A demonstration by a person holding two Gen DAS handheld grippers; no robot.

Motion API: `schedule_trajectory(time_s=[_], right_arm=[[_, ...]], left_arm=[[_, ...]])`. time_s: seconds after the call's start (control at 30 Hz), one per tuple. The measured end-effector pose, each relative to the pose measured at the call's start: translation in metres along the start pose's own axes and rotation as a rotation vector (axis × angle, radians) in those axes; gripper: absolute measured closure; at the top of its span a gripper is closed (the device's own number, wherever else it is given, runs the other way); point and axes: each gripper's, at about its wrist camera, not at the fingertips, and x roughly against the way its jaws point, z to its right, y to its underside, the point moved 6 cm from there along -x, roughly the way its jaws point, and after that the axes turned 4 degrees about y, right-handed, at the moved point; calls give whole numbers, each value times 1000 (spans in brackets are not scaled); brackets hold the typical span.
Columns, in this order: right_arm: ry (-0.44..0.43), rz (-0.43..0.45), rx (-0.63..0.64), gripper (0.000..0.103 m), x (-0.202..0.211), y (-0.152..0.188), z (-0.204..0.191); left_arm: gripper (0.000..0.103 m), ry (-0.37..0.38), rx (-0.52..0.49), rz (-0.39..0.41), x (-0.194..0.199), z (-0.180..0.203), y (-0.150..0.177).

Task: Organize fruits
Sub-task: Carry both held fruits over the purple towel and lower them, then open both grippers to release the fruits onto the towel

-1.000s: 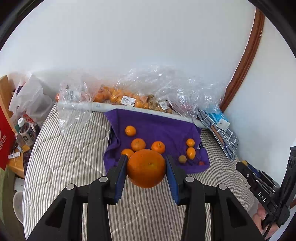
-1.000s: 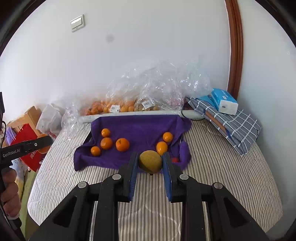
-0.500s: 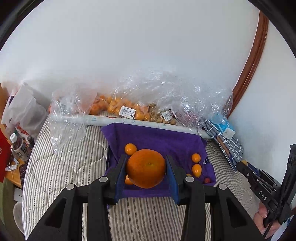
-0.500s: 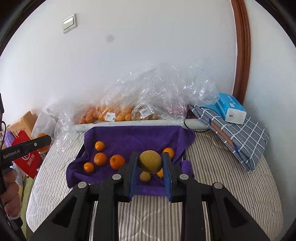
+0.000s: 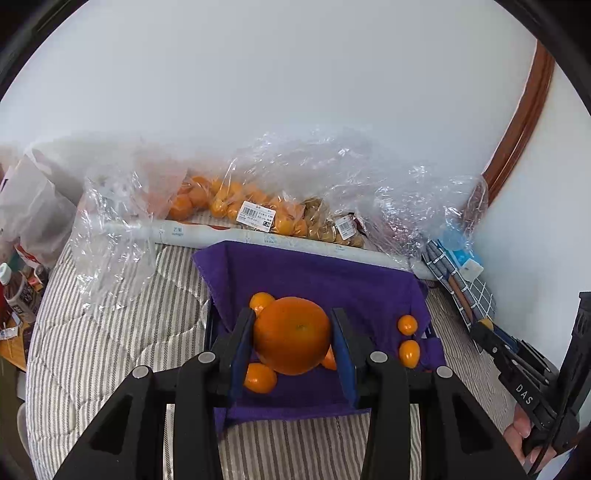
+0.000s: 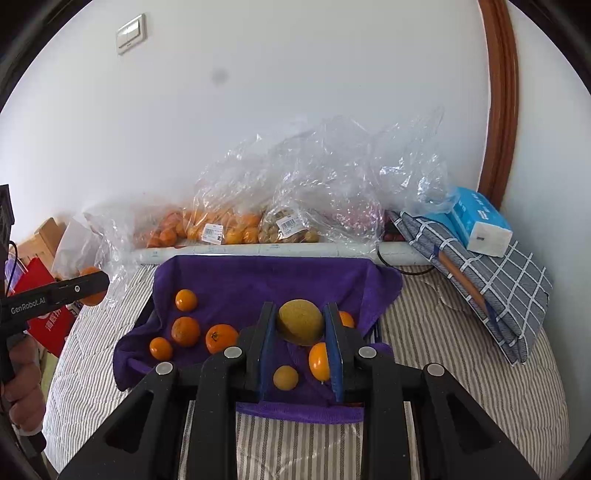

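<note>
1. White plaster wall (image 6: 295, 110) fills the background, with a pale switch plate (image 6: 130, 34) high on it and a curved brown wooden door trim (image 6: 498, 92) at the right.
2. Below it lies the bed (image 6: 443, 350), covered in a quilted grey-and-white striped mattress pad.
3. Crinkled clear plastic bags (image 6: 314, 177) are heaped along the wall; they hold orange fruit and brownish nuts and carry white barcode price stickers too small to read.
4. Spread mid-bed is a plush purple towel (image 6: 258, 280), draped over a dark tray whose edge shows at its sides.
5. A folded grey checked cloth (image 6: 498, 280) sits at the bed's right end, with a blue-and-white tissue pack (image 6: 480, 225) on top.
6. The left claw (image 5: 291, 334) is clenched on a large orange (image 5: 291, 336), dimpled and round, held above the towel's near-left part.
7. The right claw (image 6: 300, 322) grips a yellowish round fruit (image 6: 300, 322) with a matte skin, held over the towel's right part.
8. Seen from the right wrist, the left tool reads "GenRobot.AI"; from the left wrist, the right tool reads "DAS".
9. Small glossy mandarins (image 6: 184, 330) lie loose on the towel: four at the left, others under and beside the right claw.
</note>
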Motion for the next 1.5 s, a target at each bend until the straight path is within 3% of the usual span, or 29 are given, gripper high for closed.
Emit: schedule_trajectory(time_s=[0.5,0.87,1.3,1.37,1.43,1.5], right_arm=[[-51,-125,21,77,-94,28,-15],[-85,-169,39,77,-129,41,-27],[-79,-147,103,77,-133,44,-33],[-80,-156,104,73,-133,44,-33],[-75,-160,91,61,-129,42,-32],[-69,-157,83,59,-123,39,-30]], left_arm=[[64,48,12,-111,-99,-3,1],[64,63,-41,-192,-153,17,7],[64,46,-64,-243,-173,17,15],[64,35,-66,-247,-171,17,15],[61,30,-65,-239,-166,18,13],[54,27,-70,-226,-154,19,11]])
